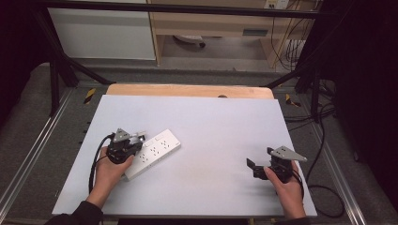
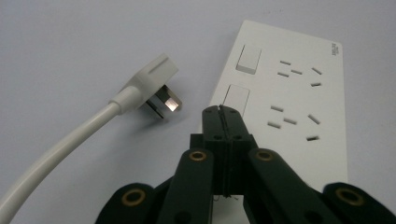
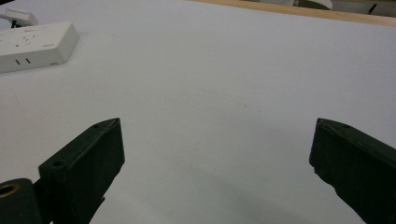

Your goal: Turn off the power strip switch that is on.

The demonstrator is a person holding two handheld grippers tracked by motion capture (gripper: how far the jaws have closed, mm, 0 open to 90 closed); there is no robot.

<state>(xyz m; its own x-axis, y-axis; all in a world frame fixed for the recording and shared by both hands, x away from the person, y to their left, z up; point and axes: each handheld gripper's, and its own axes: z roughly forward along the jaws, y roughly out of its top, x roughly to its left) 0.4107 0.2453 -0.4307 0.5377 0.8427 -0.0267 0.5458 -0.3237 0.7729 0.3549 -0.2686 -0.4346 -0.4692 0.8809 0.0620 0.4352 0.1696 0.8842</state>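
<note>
A white power strip (image 1: pixel 157 151) lies slanted on the white table top at the left; its two rocker switches and several sockets face up (image 2: pixel 289 98). Beside it lies a white plug (image 2: pixel 153 83) with metal prongs, unplugged, its thick white cable (image 2: pixel 56 151) trailing off towards me. My left gripper (image 1: pixel 137 143) is shut with nothing between its jaws, its tips (image 2: pixel 219 113) hovering at the strip's edge next to the switches. My right gripper (image 1: pixel 260 158) is wide open over bare table at the right (image 3: pixel 217 140), far from the strip (image 3: pixel 32 44).
The white table top (image 1: pixel 211 122) has a wooden strip (image 1: pixel 187 90) along its far edge. Black frame legs and loose cables (image 1: pixel 324 140) sit beyond the right side. Metal rails run along both sides of the table.
</note>
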